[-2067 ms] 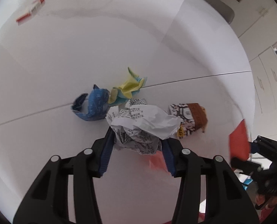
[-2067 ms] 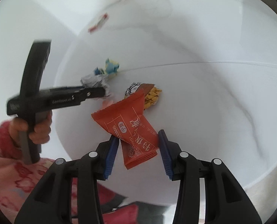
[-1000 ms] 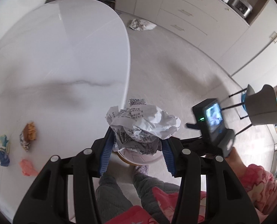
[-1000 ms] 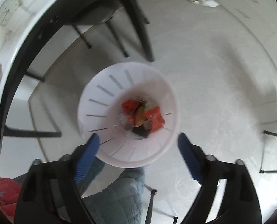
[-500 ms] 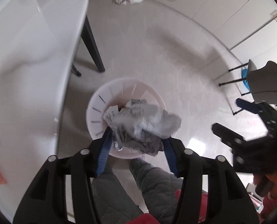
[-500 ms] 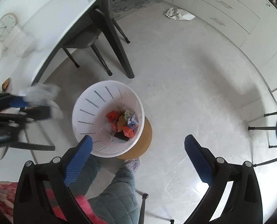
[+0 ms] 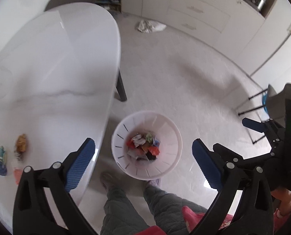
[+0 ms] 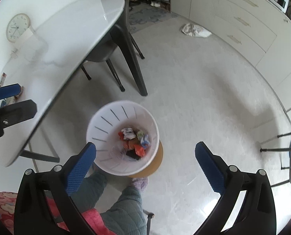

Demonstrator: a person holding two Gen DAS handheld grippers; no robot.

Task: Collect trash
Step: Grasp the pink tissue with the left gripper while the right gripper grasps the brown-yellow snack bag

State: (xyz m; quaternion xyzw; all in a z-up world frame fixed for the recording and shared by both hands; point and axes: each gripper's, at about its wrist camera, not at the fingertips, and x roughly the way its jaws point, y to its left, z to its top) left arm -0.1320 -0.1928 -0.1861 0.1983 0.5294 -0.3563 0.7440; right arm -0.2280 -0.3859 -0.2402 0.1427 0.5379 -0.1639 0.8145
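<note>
A white slotted trash bin (image 7: 173, 148) stands on the floor beside the white table (image 7: 47, 78). It holds several wrappers and the crumpled white paper (image 7: 137, 139). My left gripper (image 7: 143, 150) is open and empty above the bin. My right gripper (image 8: 145, 152) is open and empty above the same bin (image 8: 104, 137), where the crumpled paper (image 8: 128, 133) lies on top. Three pieces of trash stay on the table at the left: a brown wrapper (image 7: 21, 140), a blue-yellow wad (image 7: 0, 160) and a pink scrap (image 7: 17, 173).
The bin sits on a round wooden base (image 8: 155, 164). The person's legs and slippers (image 7: 125, 199) are just below the bin. A black table leg (image 8: 134, 66) and a dark chair (image 8: 104, 51) stand behind it. A crumpled bag (image 7: 149, 25) lies on the floor by the cabinets.
My left gripper carried the crumpled paper from the table to over the bin, opened, and the paper dropped in. My right gripper had dropped its red wrapper in earlier and stays open.
</note>
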